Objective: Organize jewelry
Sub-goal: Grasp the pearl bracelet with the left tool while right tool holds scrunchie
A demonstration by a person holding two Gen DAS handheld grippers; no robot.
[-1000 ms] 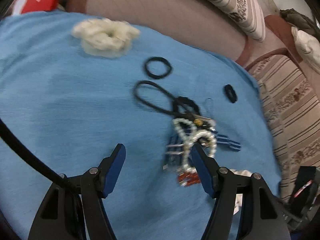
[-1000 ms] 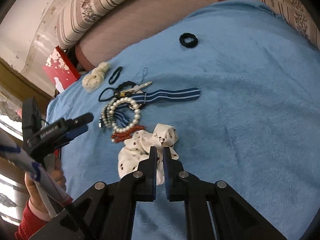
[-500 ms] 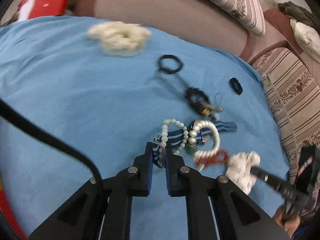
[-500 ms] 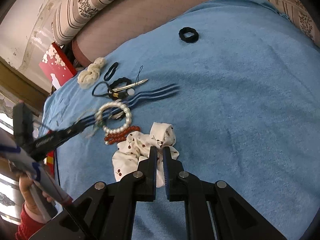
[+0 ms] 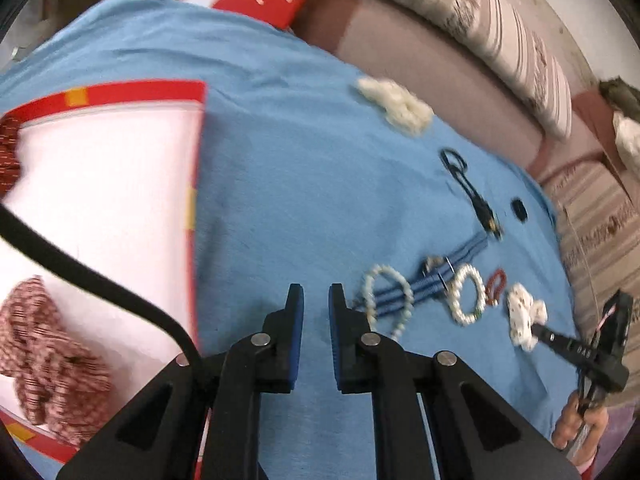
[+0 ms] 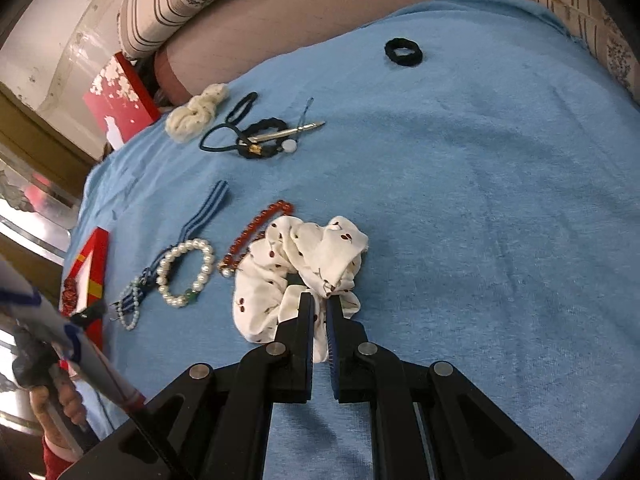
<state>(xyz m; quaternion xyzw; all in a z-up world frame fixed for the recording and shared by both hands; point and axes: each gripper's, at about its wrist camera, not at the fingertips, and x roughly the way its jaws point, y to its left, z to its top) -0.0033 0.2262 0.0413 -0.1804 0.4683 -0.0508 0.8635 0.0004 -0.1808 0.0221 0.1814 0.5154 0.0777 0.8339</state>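
Note:
My left gripper (image 5: 316,300) is nearly shut beside the white, red-edged box (image 5: 100,200). The end of the blue striped strap (image 5: 436,280) and its small pearl strand (image 5: 388,296) run in behind its right finger, so the pinch point is hidden. In the right wrist view the strap (image 6: 208,212) stretches straight to that gripper (image 6: 90,312). My right gripper (image 6: 318,300) is shut on a fold of the white cherry-print scrunchie (image 6: 304,248). A pearl bracelet (image 6: 184,272) and a red bead bracelet (image 6: 256,228) lie between the two grippers.
A red patterned scrunchie (image 5: 52,360) lies in the box. Farther back on the blue cloth (image 6: 480,200) lie a cream scrunchie (image 6: 196,112), black hair ties (image 6: 240,108) with a silver clip (image 6: 288,132), and a small black tie (image 6: 403,52). A striped cushion (image 5: 500,20) lines the far edge.
The left gripper closed over the jewelry pile, then swung left to the box, pulling the striped strap and pearl strand out straight. The right gripper stayed shut on the scrunchie.

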